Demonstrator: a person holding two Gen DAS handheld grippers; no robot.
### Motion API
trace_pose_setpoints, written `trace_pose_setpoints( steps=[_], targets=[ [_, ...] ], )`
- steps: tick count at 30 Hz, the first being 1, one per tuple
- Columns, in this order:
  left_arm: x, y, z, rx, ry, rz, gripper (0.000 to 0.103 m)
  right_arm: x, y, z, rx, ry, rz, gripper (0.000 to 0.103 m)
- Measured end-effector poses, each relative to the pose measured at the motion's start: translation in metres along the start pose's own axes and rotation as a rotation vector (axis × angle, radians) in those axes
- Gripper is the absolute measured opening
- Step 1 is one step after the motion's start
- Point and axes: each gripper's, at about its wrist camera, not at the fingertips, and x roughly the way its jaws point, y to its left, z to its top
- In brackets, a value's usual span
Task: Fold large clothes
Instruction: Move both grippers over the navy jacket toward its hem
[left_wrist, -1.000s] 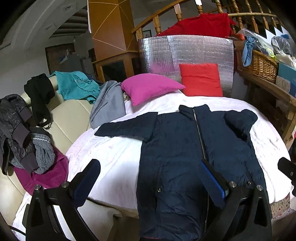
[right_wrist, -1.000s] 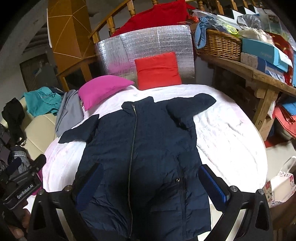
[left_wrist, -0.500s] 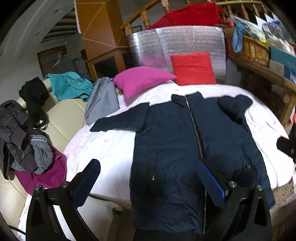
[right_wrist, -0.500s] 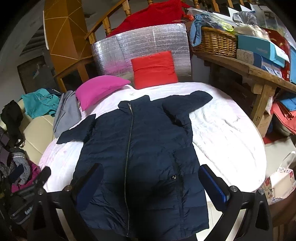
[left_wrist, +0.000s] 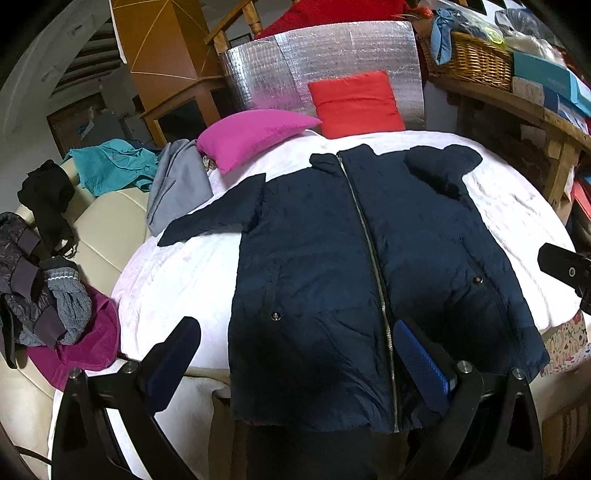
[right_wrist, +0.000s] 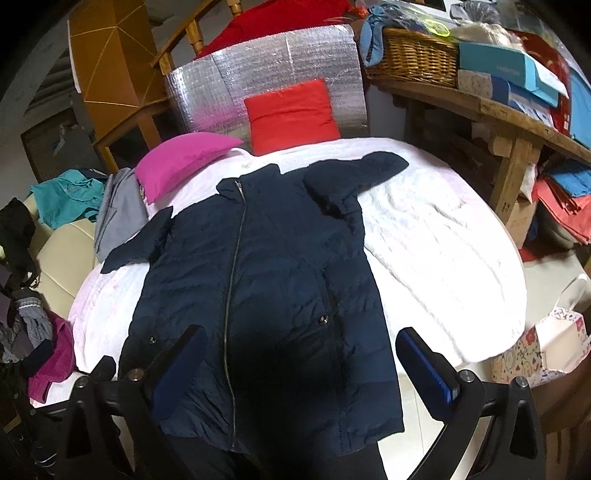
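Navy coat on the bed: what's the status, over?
Left gripper and right gripper open, empty. Navy coat flat, zipped, one sleeve out, other bunched. Pink pillow beside collar, not touching.

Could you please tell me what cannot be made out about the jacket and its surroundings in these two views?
- Bottom hem of the dark navy zip-up puffer jacket: in the left wrist view, its right corner hides behind the open left gripper.
- Jacket's left cuff: in the right wrist view, hidden where it passes under the grey folded garment.
- Contents of the woven wicker basket: cut off by the top edge.
- Blue box lettering: too small.
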Motion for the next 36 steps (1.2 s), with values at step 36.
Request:
trace_pose_setpoints(
  steps=[36],
  targets=[
    [0.016,0.031,0.029,-0.059,-0.025,0.045,0.103,-0.018,-0.006,0.04,-0.001,-0.097,-0.042,0.103]
  ],
)
